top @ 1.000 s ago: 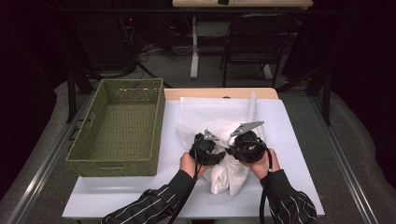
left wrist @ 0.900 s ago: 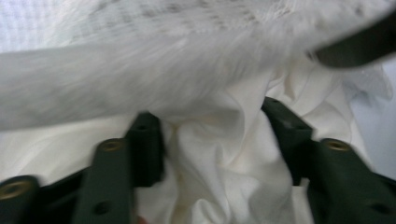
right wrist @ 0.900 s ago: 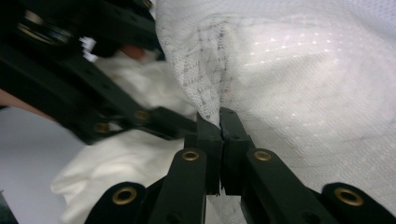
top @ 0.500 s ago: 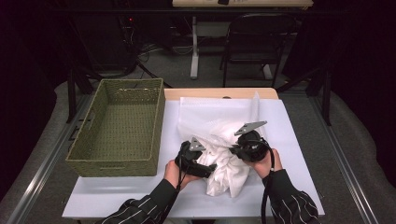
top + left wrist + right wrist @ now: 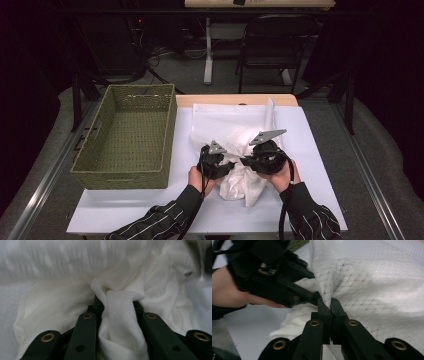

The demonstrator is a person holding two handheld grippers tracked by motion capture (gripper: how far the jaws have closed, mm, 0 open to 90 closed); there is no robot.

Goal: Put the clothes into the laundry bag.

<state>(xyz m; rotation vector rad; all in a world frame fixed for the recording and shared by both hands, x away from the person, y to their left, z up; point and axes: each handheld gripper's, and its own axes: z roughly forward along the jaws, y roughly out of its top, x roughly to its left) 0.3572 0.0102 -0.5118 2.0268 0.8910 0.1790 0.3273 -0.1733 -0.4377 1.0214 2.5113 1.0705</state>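
white table (image 5: 125, 210) — dark room, wicker basket (image 5: 125, 145)

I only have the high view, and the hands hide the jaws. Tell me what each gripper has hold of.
Observer: The right gripper is shut on a thin edge of the white cloth, and its jaws almost meet.
Operator: Now the left one.
Observer: The left gripper has just been closing its jaws. A thick bunched fold of the same cloth is pinched between them.
Operator: Tell me how near the two grips are.
Observer: In the right gripper view, the left gripper's jaw tips come in right beside the right gripper's tips. I cannot tell whether they touch.
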